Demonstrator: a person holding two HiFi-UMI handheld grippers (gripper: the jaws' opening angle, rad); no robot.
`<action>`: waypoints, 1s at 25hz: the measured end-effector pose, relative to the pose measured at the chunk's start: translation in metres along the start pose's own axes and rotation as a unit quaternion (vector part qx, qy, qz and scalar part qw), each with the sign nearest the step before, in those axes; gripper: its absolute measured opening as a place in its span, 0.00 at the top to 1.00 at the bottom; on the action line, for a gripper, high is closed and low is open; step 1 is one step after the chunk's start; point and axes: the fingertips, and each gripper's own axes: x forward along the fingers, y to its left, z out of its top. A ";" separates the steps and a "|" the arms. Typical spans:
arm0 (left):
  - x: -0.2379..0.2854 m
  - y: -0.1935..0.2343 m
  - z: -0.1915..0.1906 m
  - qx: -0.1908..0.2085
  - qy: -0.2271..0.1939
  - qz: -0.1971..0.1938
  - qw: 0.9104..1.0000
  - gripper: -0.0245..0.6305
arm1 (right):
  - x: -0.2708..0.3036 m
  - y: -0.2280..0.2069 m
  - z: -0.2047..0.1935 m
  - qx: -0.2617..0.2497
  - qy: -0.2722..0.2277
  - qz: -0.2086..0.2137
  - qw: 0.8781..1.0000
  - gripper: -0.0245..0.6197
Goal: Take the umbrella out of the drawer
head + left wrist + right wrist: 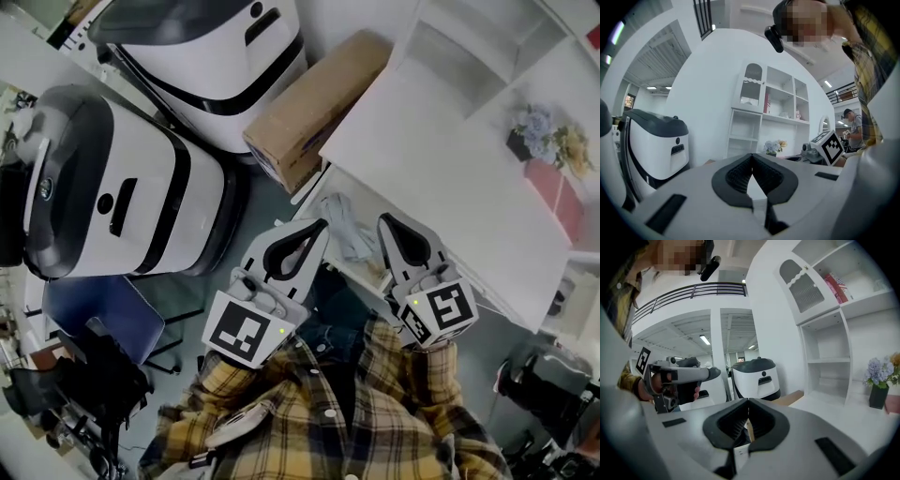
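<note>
In the head view a white drawer (316, 187) stands pulled out from under the white desk (441, 159). A pale grey-blue bundle (347, 234) lies in it, seemingly the folded umbrella; I cannot make out its shape. My left gripper (322, 225) and right gripper (384, 219) are held side by side close to my body, tips over the drawer's near end and apart from the bundle. Both are shut with nothing between the jaws, as the left gripper view (751, 155) and right gripper view (748, 401) show. Neither gripper view shows the drawer.
A cardboard box (314, 103) leans against the desk's left end. Two large white-and-black machines (112, 187) (216, 56) stand at the left. A white shelf unit (469, 47) and a pot of flowers (544, 136) are on the desk's far side. A blue chair (103, 314) is at lower left.
</note>
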 end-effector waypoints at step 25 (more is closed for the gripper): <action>0.084 -0.028 0.033 0.035 0.001 -0.165 0.986 0.93 | -0.039 -0.062 0.022 0.034 -0.031 -0.138 0.989 0.93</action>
